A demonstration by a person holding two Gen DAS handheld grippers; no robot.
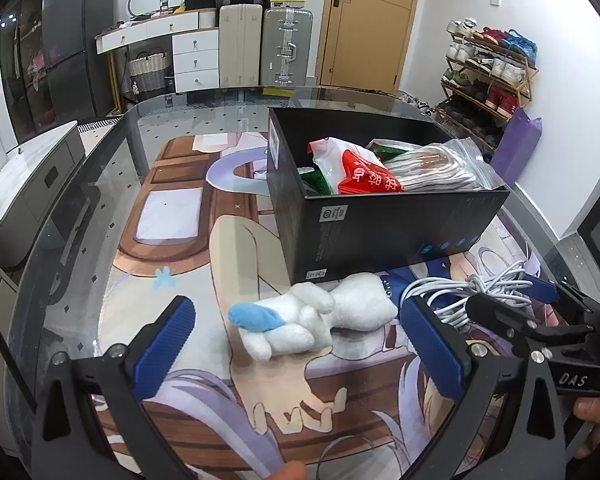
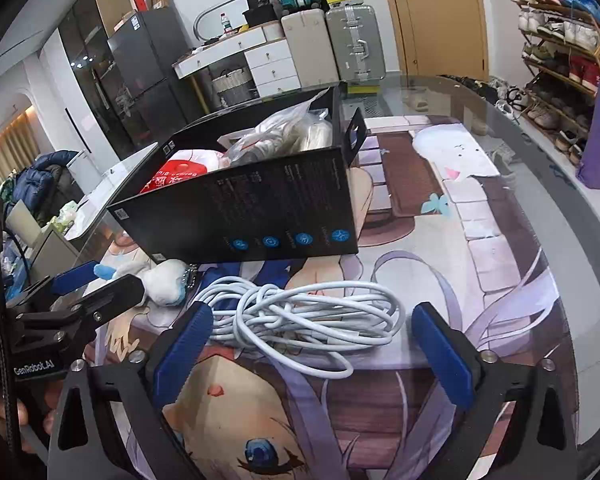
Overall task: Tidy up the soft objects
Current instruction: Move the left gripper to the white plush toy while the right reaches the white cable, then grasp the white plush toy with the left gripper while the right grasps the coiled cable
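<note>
While the left gripper [image 1: 296, 344] stands spread around the plush toy [image 1: 316, 320] on the mat [image 1: 172, 208], the right gripper [image 2: 312, 344] gapes around the white cable [image 2: 300, 308], both just before the black box [image 1: 380, 224].

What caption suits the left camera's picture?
Open left gripper straddles a white plush toy before the black box.

"DAS" on right claw [image 1: 540, 308]; "GenRobot.AI" on left claw [image 2: 96, 284].
</note>
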